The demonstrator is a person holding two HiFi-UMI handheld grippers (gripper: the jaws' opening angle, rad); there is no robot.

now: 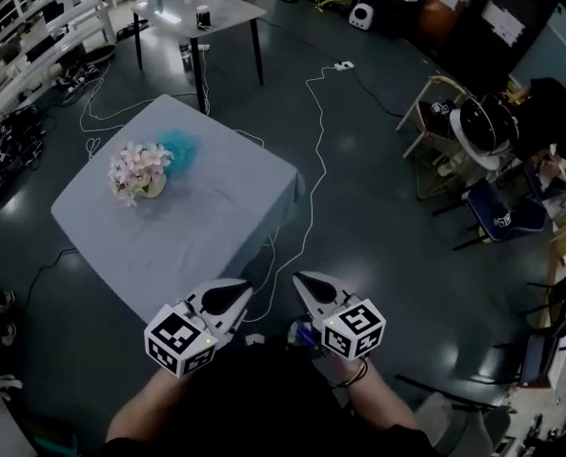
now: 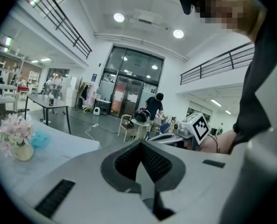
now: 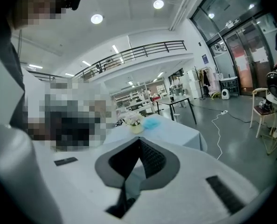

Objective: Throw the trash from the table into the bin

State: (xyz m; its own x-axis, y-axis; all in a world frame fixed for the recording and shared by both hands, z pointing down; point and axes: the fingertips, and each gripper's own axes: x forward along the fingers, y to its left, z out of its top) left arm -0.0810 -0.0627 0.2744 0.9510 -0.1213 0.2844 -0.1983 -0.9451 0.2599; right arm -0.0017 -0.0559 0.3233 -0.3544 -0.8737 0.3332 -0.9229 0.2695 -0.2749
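Note:
A crumpled blue piece of trash [image 1: 179,145] lies on the table [image 1: 207,231] with the pale blue cloth, right beside a vase of pink and white flowers [image 1: 137,170]. My left gripper [image 1: 248,288] and right gripper [image 1: 298,278] hang side by side off the table's near corner, both shut with nothing between the jaws. The left gripper view shows its shut jaws [image 2: 140,143], with the trash [image 2: 40,140] and flowers [image 2: 16,133] far off at the left. In the right gripper view the shut jaws [image 3: 139,139] point toward the flowers [image 3: 135,121] and trash [image 3: 153,122]. No bin shows.
A dark table [image 1: 203,12] with a cup stands behind the clothed one. White cables [image 1: 313,160] trail over the floor on its right. Chairs [image 1: 454,127] and clutter line the right side, shelves [image 1: 26,36] the left. A person [image 2: 154,105] stands far back.

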